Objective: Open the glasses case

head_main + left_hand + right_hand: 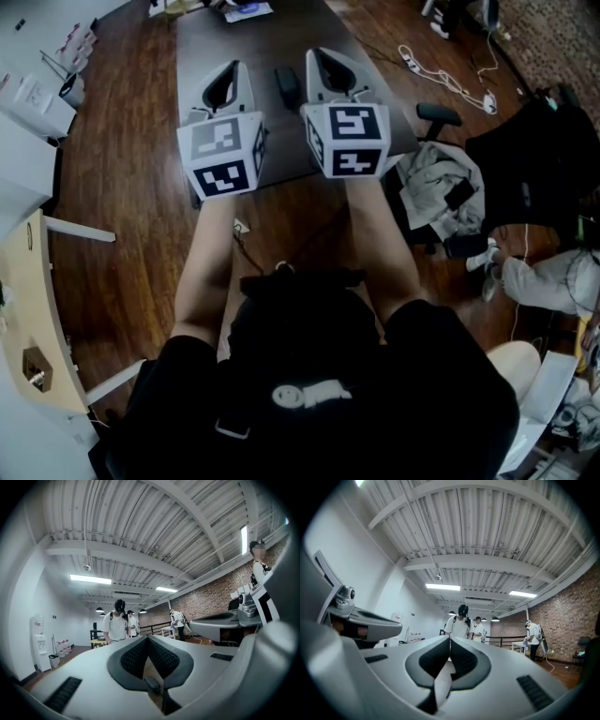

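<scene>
A dark oblong glasses case (286, 86) lies on the dark table (216, 42), in the gap between my two grippers. My left gripper (231, 67) is held level to the left of the case, its jaws shut with nothing between them. My right gripper (324, 56) is level just right of the case, also shut and empty. In the left gripper view the shut jaws (148, 637) point across the room; the case is hidden there. The right gripper view shows the same closed tips (450, 639), with no case in sight.
An office chair draped with grey clothing (439, 186) stands right of the table. Cables and a power strip (441, 75) lie on the wooden floor beyond it. A white desk (28, 112) is at the left. Papers (246, 9) sit at the table's far end. People stand far off (115, 623).
</scene>
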Demonstrator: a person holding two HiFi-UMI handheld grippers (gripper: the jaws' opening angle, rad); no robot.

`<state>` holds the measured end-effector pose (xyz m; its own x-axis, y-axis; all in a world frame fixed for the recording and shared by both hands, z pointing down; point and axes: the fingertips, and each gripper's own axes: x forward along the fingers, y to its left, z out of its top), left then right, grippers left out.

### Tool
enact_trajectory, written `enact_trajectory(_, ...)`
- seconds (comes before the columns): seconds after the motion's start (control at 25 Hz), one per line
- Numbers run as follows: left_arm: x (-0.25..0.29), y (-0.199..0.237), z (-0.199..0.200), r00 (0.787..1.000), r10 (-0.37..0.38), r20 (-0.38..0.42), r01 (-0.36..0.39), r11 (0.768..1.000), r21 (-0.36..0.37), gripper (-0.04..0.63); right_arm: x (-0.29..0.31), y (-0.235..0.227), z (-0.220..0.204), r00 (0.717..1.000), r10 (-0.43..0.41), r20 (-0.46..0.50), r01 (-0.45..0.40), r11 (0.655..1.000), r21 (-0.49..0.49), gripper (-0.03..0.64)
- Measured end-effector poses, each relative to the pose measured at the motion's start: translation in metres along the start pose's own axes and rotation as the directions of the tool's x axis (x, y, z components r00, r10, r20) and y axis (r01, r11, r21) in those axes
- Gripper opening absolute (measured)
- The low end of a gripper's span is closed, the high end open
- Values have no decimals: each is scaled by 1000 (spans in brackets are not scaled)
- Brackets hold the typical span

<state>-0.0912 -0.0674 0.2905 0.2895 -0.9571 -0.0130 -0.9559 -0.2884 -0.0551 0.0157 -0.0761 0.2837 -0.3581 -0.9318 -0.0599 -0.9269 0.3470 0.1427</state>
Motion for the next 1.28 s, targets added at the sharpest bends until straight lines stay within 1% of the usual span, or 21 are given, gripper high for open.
enact_trajectory(0.16,9,13,-2,1000,-3,10,3,1000,-14,-8,15,8,-4,1000,-1,-15,1,1000,-9,6)
enact_trajectory(0.32,19,19,-7,1000,-16,-1,16,1000,-25,-8,25,10,-10,1000,-7,-28,7,1000,-14,6)
enact_trajectory(0.52,35,23,-12,1000,-1,1,1,999,-35,-8,37,-1,-20,999,-7,-38,6,1000,-19,6)
enact_trajectory(0.72,56,30,-16,1000,5,-6,-5,1000,-27,-8,60,-10,-29,999,-1,-44,0,1000,-16,6)
enact_trajectory(0.88,85,33,-16,1000,22,-14,-23,999,-27,-8,87,-25,-37,999,21,-50,-21,1000,-7,6)
enact_trajectory(1.08,130,38,-17,999,47,-11,-47,999,-9,-8,125,-50,-53,997,44,-61,-44,999,1,6)
enact_trajectory(1.28,178,43,-33,996,64,-54,-64,998,-8,-8,167,-73,-72,994,69,-79,-68,998,12,6)
